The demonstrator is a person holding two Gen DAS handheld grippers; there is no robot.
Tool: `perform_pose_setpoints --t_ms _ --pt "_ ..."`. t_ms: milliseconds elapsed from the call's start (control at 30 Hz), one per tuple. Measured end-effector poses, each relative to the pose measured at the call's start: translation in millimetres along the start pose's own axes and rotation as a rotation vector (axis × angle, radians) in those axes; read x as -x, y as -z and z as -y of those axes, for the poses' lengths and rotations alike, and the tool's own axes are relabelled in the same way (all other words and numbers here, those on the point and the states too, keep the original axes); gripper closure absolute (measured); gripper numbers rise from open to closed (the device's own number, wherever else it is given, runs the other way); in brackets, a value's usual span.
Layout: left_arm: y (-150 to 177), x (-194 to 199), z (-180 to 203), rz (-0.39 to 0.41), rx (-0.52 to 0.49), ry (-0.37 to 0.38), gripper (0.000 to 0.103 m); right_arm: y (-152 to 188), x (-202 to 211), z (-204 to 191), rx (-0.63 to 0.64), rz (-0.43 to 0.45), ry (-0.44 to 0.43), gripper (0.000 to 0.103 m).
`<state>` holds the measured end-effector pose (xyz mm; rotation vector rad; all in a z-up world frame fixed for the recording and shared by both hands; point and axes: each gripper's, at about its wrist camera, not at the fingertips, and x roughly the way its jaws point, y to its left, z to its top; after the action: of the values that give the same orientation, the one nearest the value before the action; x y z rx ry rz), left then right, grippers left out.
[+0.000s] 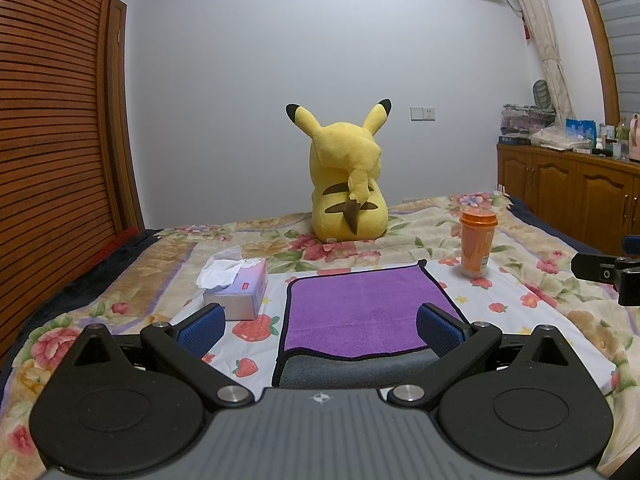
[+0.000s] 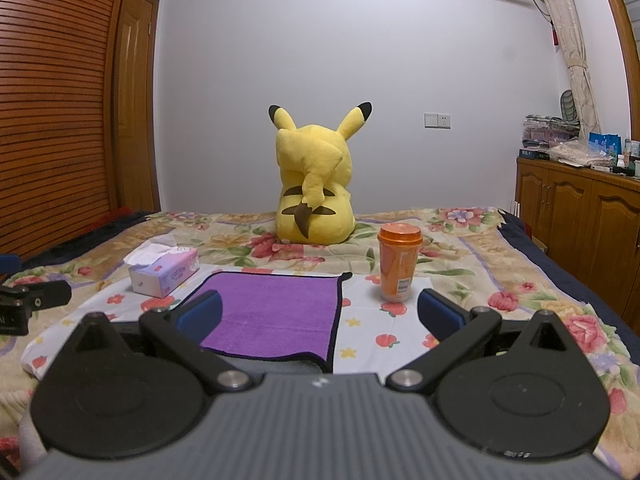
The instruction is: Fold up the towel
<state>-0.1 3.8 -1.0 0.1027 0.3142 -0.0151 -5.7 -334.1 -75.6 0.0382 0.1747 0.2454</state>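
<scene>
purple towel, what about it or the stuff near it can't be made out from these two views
- Purple towel: its near edge is hidden behind the gripper body in both wrist views, and the left gripper finger covers one near corner.
- Orange cup: label print too small to read.
- Plush toy: faces away, front unseen.
- Right gripper: in the left wrist view, cut off by the right edge.

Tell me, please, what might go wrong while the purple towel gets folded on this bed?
1. The tall orange plastic cup stands upright on soft bedding, close to the towel's far right corner; a sweeping fold could topple it.
2. The purple microfibre towel already shows a grey underside turned up at its near edge, so a pinch there may catch uneven layers.
3. The pale cardboard tissue box sits just left of the towel, within the open left hand-held gripper's likely path.
</scene>
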Motion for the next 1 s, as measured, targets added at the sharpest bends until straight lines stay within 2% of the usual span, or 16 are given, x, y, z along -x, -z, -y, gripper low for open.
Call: perform_pose_setpoints --t_ms 600,1000 --pt "0 -2 -4 -0.008 -0.004 0.001 0.000 -1 -1 -1 0.000 -0.004 -0.002 0.000" --pt "6 -14 0 -0.060 -0.012 0.002 0.000 5 -14 -10 0.025 -0.054 -0.021 0.000"
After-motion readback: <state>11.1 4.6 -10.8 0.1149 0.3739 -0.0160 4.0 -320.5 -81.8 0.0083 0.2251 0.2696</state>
